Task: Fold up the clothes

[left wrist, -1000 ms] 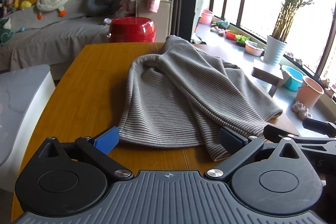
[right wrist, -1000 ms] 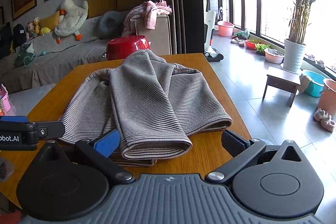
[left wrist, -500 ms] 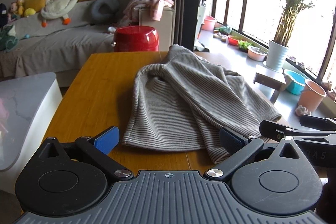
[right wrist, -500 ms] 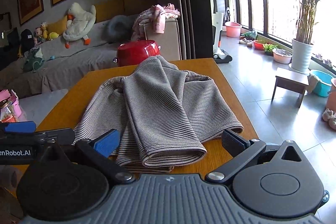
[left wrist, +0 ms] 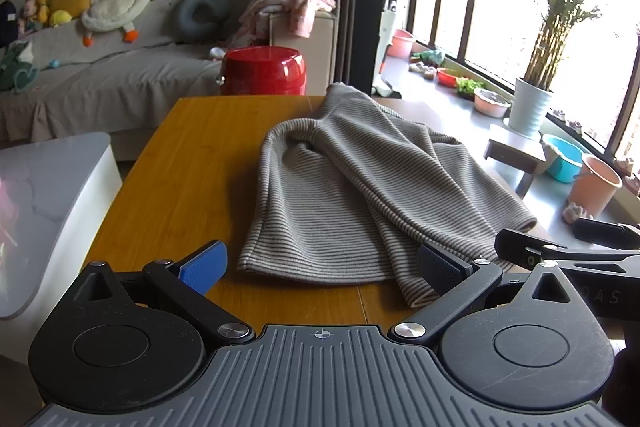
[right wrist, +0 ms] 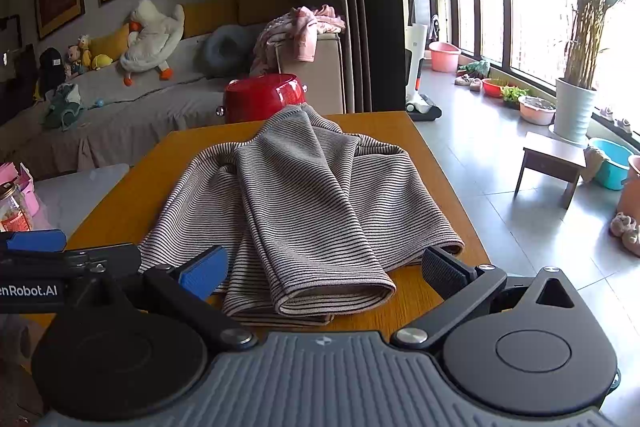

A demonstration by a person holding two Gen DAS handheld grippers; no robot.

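Striped grey garment (right wrist: 304, 211), loosely bunched and partly doubled over itself, lying on the wooden table (left wrist: 188, 171), toward the window side, one folded hem near the front edge. Left gripper (left wrist: 320, 267) spread wide, blue pad (left wrist: 203, 267) and dark pad (left wrist: 438, 269) well apart, gripping nothing, just short of the cloth's near edge. Right gripper (right wrist: 322, 269) likewise agape and empty, fingers flanking the nearest fold. Behind the table, a red pot (right wrist: 264, 97); farther back, a sofa (left wrist: 100, 75) with a plush duck (right wrist: 154, 35).
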